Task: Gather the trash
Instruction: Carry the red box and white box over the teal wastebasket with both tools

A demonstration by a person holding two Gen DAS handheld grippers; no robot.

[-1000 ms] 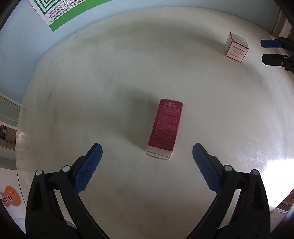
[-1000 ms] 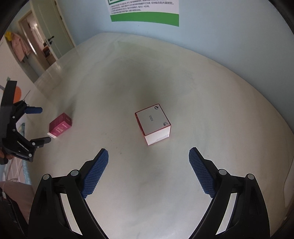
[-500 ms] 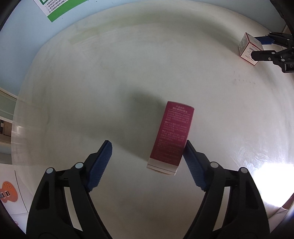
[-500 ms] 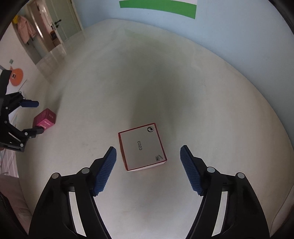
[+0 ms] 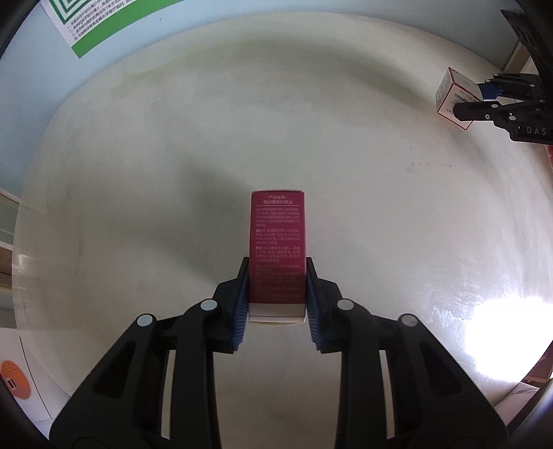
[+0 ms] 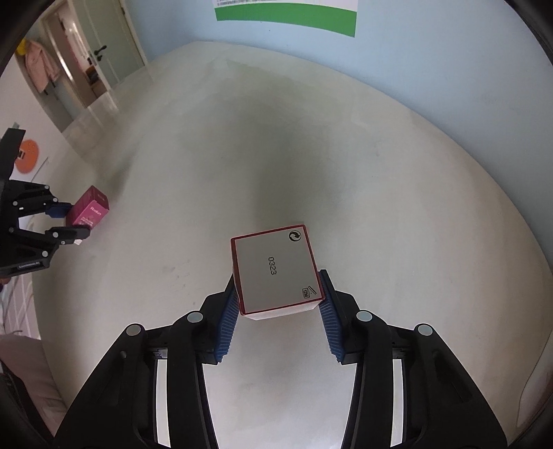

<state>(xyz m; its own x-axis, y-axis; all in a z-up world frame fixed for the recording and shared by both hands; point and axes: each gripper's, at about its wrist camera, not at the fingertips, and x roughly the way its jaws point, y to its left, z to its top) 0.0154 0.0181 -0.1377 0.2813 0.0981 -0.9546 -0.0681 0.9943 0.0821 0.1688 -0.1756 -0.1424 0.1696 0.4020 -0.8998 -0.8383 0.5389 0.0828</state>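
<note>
A tall magenta box (image 5: 278,235) with small white print lies flat on the white round table (image 5: 138,172). My left gripper (image 5: 276,267) has its blue pads against the two long sides of the box's near end, and its jaws are closing on it. A white cube box with red edges (image 6: 274,269), marked 0323 on top, sits between the pads of my right gripper (image 6: 277,278), which is shut on it. Each wrist view also shows the other pair: the right gripper (image 5: 484,100) on the white box (image 5: 449,93), the left gripper (image 6: 71,221) on the magenta box (image 6: 91,209).
A pale blue wall with a green-and-white poster (image 5: 103,20) stands behind the table. The right wrist view has an open doorway (image 6: 79,69) at far left. Bright glare (image 5: 501,328) lies on the table's right side, near its edge.
Both grippers came down over their boxes and their jaws went from wide apart to closed on them. The magenta box turned to line up straight between the left pads.
</note>
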